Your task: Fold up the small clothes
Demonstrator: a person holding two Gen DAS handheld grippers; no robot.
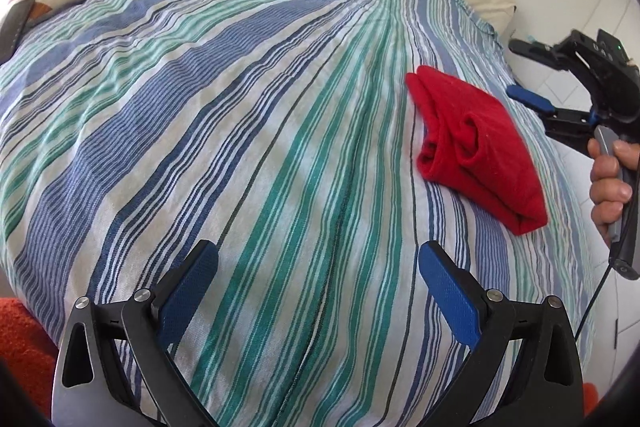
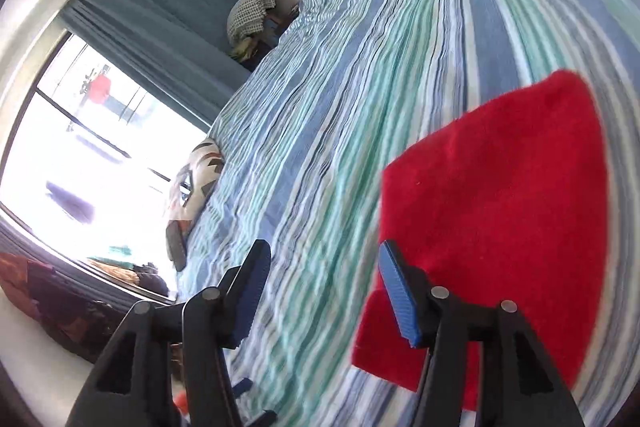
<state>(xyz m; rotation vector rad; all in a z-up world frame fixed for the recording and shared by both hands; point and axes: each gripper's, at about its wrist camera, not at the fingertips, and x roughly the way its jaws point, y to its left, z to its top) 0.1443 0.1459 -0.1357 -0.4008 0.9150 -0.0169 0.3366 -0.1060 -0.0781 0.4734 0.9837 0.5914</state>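
the red garment [image 1: 480, 139] lies folded into a compact bundle near the right edge of the striped bedspread [image 1: 240, 107], so this piece looks done. both the left gripper [image 1: 318, 281] and the right gripper [image 2: 320, 291] stand open and empty, neither touching the cloth. no other unfolded clothes show on the bed, so what is left cannot be judged.
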